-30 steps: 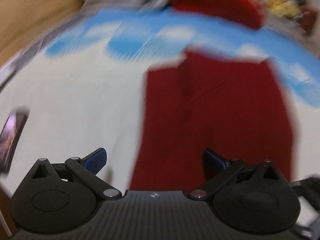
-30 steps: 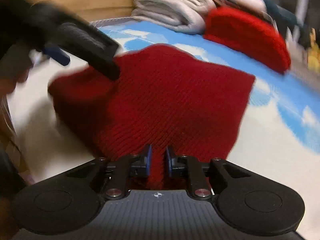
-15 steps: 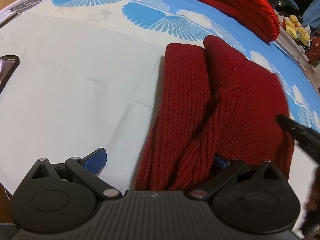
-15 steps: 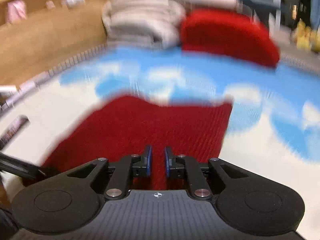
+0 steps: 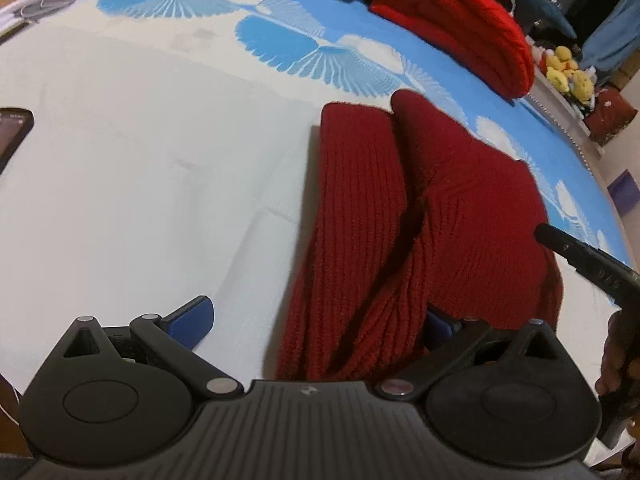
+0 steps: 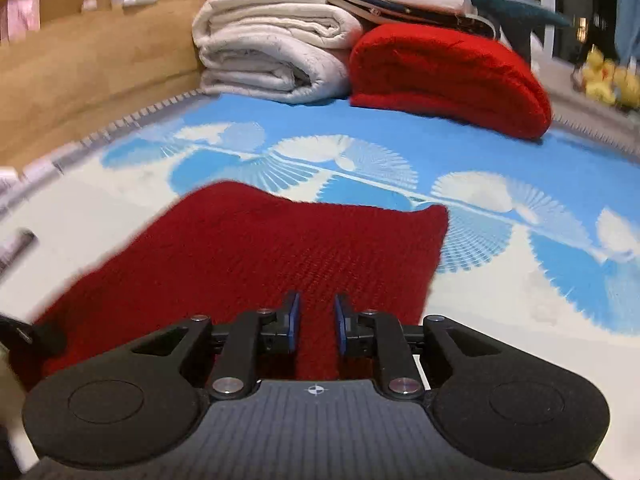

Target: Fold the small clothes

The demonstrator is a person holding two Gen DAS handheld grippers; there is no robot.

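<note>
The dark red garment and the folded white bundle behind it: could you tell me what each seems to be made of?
The dark red garment looks like a chunky rib knit, probably wool or acrylic: raised vertical ribs, matte and fuzzy. The folded white bundle looks like soft woven or quilted cotton, matte and faintly creased; its fibre is uncertain.

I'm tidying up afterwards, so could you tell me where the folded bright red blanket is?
In the right wrist view, the bright red blanket sits upper right on the blue-patterned mat, against the folded white bedding.

Both wrist cams close and low, angled down past own fingers; shared ahead: dark red knit (image 5: 432, 216) (image 6: 256, 252), bright red bundle (image 5: 460, 28) (image 6: 448, 76).
</note>
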